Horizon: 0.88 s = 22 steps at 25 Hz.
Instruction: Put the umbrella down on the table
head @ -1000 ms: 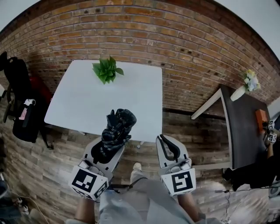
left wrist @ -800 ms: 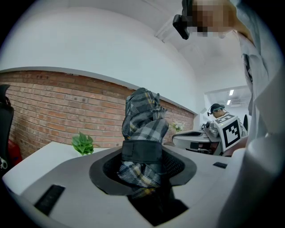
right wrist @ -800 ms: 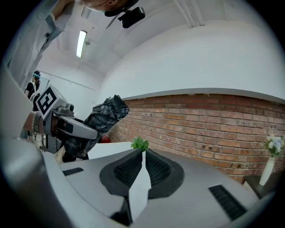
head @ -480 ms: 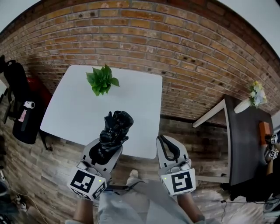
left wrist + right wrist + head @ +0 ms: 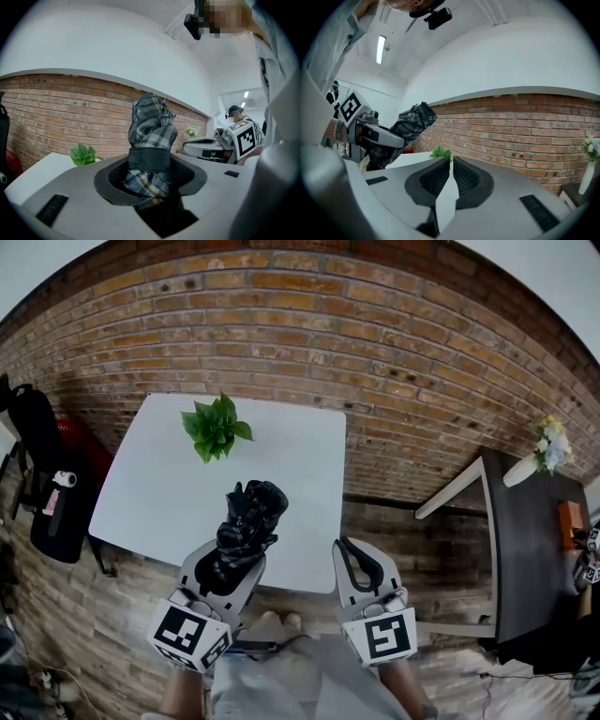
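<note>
Our counter (image 5: 150,493) stands with its far edge toward the wall (image 5: 375,381). The plant (image 5: 214,426) sits on it by the far edge, left of the middle. The umbrella (image 5: 251,517) stands between the jaws of our left hand-held gripper (image 5: 230,563), above the near edge. Our right hand-held gripper (image 5: 349,546) is off the counter, just beside its near right corner. A bag (image 5: 42,474) is left of the counter. A second counter (image 5: 525,521), with flowers (image 5: 548,437) at its far end, stands well to the right.
</note>
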{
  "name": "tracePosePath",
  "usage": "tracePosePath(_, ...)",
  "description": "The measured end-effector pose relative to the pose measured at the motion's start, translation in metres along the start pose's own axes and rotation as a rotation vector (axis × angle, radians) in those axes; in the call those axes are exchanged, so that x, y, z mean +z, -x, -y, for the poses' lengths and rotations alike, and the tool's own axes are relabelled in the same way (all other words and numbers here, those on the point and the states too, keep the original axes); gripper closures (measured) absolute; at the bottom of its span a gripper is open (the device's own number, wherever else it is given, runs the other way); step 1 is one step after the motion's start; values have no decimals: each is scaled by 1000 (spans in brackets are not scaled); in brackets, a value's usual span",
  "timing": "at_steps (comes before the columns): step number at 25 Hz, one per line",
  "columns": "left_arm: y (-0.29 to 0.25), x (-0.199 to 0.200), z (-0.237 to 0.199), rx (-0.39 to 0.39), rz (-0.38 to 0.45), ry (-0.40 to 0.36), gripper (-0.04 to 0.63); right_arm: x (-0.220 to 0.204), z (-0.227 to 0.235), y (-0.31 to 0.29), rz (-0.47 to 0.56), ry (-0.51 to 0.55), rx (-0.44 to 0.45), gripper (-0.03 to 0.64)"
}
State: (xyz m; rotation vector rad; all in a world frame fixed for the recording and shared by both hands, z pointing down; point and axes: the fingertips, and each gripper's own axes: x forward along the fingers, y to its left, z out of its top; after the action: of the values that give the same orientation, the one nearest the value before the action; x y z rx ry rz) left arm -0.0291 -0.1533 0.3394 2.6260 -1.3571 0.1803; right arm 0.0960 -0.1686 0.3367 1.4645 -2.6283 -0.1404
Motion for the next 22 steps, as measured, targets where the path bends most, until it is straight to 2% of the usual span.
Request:
tracePosePath(10,-27,14,-21,-47,-10,-6,379,10,19,-24,-9,2,-63,563)
tracePosePath(22,-58,2,-42,-84,-58,14,379,1,26,-47,-42,0,-93,563)
